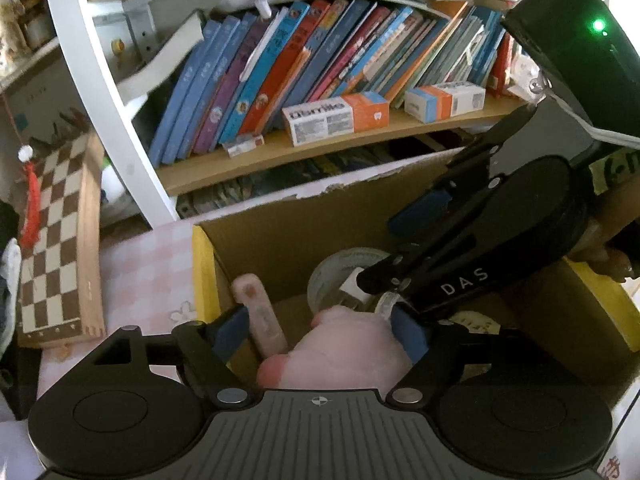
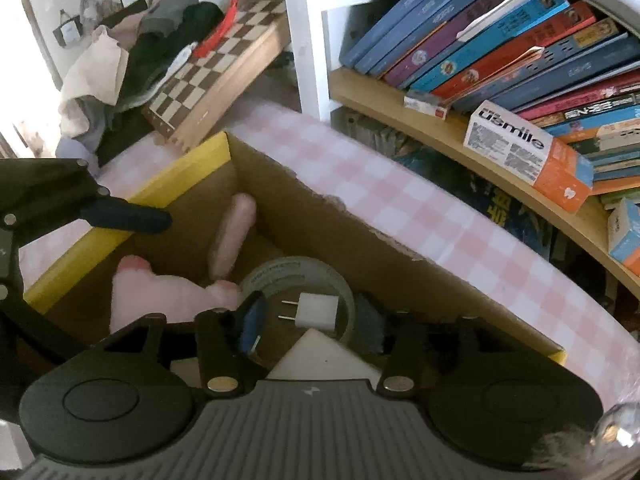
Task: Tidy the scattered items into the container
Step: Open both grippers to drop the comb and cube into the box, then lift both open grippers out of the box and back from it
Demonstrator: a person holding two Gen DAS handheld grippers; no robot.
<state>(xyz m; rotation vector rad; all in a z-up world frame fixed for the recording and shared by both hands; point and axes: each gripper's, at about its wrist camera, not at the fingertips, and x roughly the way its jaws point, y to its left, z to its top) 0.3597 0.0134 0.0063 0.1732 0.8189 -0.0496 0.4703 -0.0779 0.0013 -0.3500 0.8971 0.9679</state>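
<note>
Left wrist: left gripper [image 1: 320, 328] fingers spread round plush [image 1: 352, 344], releasing into box [image 1: 204, 268] | right gripper [image 2: 312, 328] fingers spread, empty, lower centre.

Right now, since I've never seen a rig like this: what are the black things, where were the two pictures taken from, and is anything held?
There is no robot. A person holds a black two-finger gripper in each hand, and each carries a fisheye camera looking along its fingers. One picture is from the left gripper, the other from the right gripper. Both hang over a brown cardboard box with yellow edges on a pink checked tablecloth. In the box lie a pink plush toy, a pink stick-shaped item, a grey tape roll and a white two-pin plug. Both grippers are open and hold nothing.
</note>
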